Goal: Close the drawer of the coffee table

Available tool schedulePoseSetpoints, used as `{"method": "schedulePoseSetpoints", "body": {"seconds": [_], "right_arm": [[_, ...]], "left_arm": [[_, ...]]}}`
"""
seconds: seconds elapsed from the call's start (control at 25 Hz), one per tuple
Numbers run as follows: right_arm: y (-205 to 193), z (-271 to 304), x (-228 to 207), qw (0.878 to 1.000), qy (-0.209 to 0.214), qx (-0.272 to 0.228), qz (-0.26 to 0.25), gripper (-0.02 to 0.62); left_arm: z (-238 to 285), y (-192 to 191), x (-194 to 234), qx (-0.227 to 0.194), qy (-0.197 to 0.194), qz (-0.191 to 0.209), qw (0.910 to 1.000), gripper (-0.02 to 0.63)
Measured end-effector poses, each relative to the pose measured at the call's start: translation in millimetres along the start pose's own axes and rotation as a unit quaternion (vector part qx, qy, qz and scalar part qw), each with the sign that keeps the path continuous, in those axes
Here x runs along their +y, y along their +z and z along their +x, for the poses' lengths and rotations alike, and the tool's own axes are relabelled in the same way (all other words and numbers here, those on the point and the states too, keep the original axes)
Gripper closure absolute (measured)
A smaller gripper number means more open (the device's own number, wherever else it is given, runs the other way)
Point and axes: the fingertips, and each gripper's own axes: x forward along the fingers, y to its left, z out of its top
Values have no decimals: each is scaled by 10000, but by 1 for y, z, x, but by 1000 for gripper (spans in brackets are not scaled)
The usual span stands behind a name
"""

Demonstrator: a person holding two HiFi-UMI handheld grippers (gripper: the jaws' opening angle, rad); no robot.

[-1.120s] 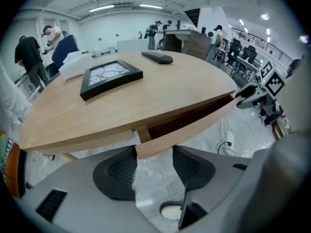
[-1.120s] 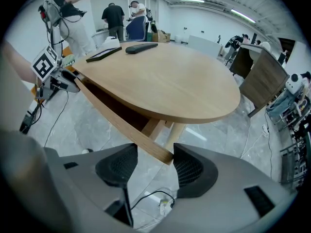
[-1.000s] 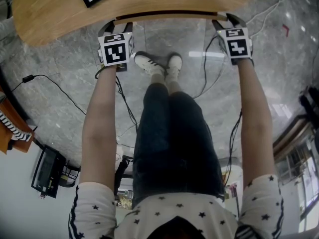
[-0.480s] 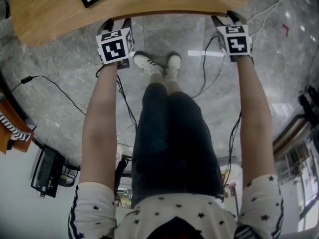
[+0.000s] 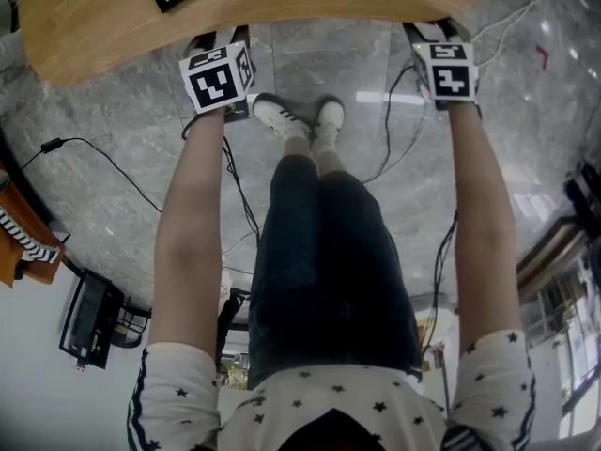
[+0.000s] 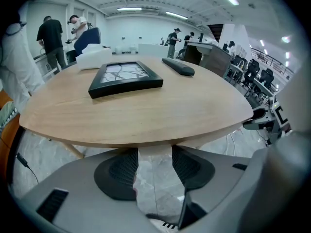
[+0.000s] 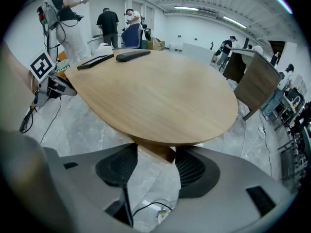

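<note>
1. The coffee table (image 5: 282, 3) has an oval top of pale wood and stands on a floor (image 5: 122, 205) of grey, veined, glossy stone.
2. The room is a big open workspace with a white ceiling, strip lights (image 6: 131, 8), and desks and office chairs (image 6: 252, 72) off to the right.
3. At least 4 people (image 6: 51, 40) stand in the background, well away from the table.
4. On the tabletop lie 1 black picture frame (image 6: 125, 77), 1 dark remote control (image 6: 178, 67) and 1 white box (image 6: 95, 57). All 3 are on the far half, apart from each other.
5. Black cables (image 5: 103, 163) trail across the floor, and 2 white shoes (image 5: 300, 120) stand between the arms.
6. There are 2 grippers, both at the table's near edge. The left gripper (image 5: 222, 39) and the right gripper (image 5: 434, 34) point steeply down with their tips tucked under the rim.
7. Each gripper's jaws stand wide apart and clamp nothing. In both gripper views, floor shows through most of the gap.
8. The drawer (image 7: 158, 153) sits under the tabletop at its near edge. Only a strip of its wood shows, right at the jaw tips: a plain band in the left gripper view and a corner in the right gripper view.
9. In the head view the tabletop covers the drawer completely, so none of it juts past the rim.
</note>
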Motion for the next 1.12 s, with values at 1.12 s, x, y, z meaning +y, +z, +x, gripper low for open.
{"method": "schedulePoseSetpoints", "body": {"seconds": [1.12], "right_arm": [[4,1,-9,9951,-640,-276,700,354]], "left_arm": [[-6,0,4,-251,107,-1013,9945,403]]}}
